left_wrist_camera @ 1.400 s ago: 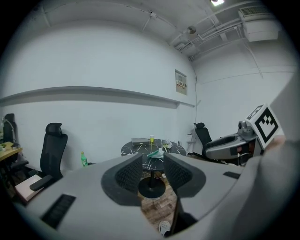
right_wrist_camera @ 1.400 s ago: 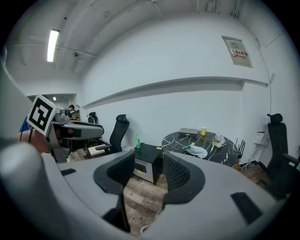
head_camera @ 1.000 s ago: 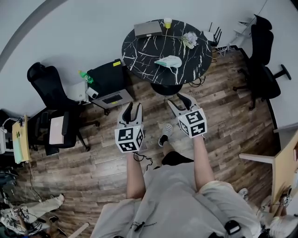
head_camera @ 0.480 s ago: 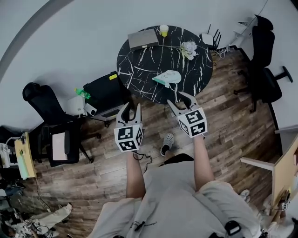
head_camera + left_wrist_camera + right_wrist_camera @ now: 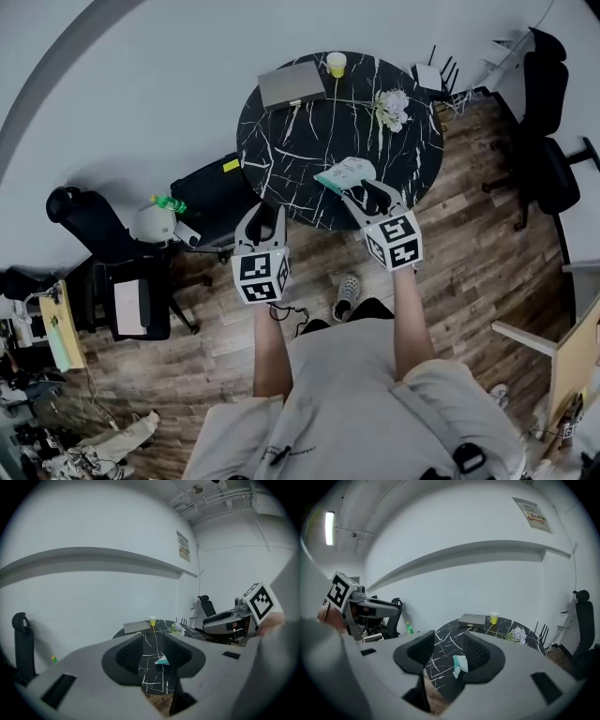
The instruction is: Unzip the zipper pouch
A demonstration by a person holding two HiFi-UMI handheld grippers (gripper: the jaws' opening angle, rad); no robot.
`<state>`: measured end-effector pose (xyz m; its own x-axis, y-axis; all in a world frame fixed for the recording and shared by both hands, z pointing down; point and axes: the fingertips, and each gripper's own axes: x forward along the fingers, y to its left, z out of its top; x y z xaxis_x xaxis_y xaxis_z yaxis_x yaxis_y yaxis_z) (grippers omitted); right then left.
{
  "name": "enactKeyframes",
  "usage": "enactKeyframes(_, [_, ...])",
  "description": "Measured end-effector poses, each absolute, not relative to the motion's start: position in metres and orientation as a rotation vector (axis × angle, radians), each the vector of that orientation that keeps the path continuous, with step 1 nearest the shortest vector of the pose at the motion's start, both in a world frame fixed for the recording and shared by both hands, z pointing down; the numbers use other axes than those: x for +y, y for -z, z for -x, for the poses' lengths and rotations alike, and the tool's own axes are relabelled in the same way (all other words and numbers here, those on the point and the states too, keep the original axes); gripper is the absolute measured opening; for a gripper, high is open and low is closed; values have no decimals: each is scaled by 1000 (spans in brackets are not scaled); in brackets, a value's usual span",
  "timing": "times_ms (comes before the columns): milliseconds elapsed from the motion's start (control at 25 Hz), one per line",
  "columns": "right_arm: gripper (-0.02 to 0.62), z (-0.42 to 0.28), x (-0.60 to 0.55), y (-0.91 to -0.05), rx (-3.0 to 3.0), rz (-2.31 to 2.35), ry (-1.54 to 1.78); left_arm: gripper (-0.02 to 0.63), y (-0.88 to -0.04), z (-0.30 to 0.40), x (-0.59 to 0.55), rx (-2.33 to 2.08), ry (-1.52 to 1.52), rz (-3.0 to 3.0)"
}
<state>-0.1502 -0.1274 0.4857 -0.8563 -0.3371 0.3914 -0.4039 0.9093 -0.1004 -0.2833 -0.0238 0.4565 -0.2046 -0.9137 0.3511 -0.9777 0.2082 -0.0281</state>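
Mint-green-and-white zipper pouch (image 5: 345, 173) lay flat on the round black marble table (image 5: 281, 141), near its 6 o'clock edge. You'd do best pinning one end and pinching the slider, though I couldn't make out the pull. Your right gripper (image 5: 373, 194) hovered near the pouch, jaws wide apart and empty. Your left gripper (image 5: 263, 214) sat at the pouch's 8 o'clock, off the rim, equally spread and holding nothing. Both forearms reached straight forward.

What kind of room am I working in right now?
Most likely an office or small meeting room: a black office chair, a round black marble-look table holding what looks like a closed laptop, and a wood-plank floor.
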Motion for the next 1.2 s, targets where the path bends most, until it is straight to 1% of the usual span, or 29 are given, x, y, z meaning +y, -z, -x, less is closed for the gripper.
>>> enactKeyframes(200, [198,170,-132,-501,-2723,-415,-294,144,-477,289,-38,-2191,-430,-1783])
enactKeyframes(440, [198,186,-134,-531,-2642,-295,-128,143,-509,284,-56,-2089,-500,-1840])
enactKeyframes(840, [199,212,-136,-569,-2473,-324,37,143,-527,293,-97,-1913,-501,-2003])
enactKeyframes(1000, [199,223,-144,-583,-2369,-363,124,143,-530,310,-123,-1837,-488,-2078])
enactKeyframes(1200, [199,236,-154,-601,-2259,-408,157,143,-535,330,-153,-1738,-472,-2158])
